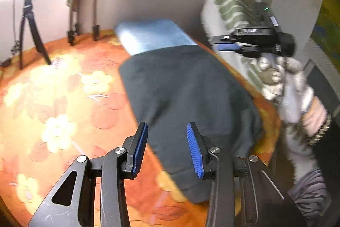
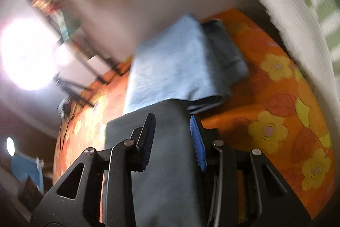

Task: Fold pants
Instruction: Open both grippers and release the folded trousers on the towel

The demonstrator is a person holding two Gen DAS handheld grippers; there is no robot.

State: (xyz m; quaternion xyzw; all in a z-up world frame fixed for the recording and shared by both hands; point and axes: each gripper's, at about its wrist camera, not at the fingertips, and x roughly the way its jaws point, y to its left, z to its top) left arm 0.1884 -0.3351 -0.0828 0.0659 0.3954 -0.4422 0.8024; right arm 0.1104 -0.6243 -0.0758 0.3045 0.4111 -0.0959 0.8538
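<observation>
Now the pants [image 1: 187, 103] lie folded on the cloth [image 1: 63, 99] near a blue stack [image 1: 153, 35] — both grippers, left [image 1: 167, 148] and right [image 2: 172, 142], part-open, empty, likely just released.

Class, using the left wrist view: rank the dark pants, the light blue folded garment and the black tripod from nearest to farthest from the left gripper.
1. Dark pants: right under the left gripper, mid-frame.
2. Light blue folded garment: beyond the pants, toward the wall.
3. Black tripod: far left, at the back edge of the orange floral cloth.
</observation>
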